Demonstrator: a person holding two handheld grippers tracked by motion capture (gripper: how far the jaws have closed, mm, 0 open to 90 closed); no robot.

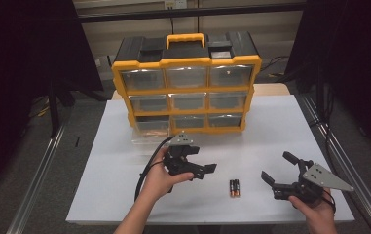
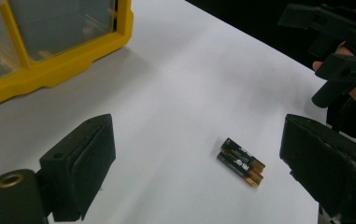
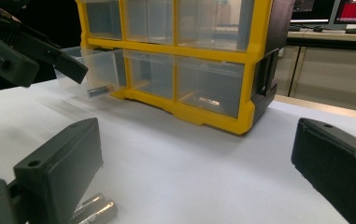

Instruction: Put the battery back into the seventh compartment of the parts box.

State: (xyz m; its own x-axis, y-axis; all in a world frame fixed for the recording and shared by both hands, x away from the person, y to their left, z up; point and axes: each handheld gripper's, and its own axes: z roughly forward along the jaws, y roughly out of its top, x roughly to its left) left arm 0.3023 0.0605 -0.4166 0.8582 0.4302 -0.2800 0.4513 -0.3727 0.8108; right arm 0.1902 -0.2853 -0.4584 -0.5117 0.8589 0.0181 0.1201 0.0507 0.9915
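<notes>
Left claw [image 1: 206,170] open beside batteries [image 1: 234,187]

The left gripper [image 1: 207,169] sits at about 7 o'clock from the table's middle, its jaws spread wide and empty, pointing toward 3 o'clock. The right gripper [image 1: 276,171], at 5 o'clock, is held low with jaws likewise parted, aimed toward 10 o'clock.

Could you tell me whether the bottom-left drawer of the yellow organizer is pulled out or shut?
Pulled out: the clear drawer juts forward from the organizer, with one battery inside.
</notes>
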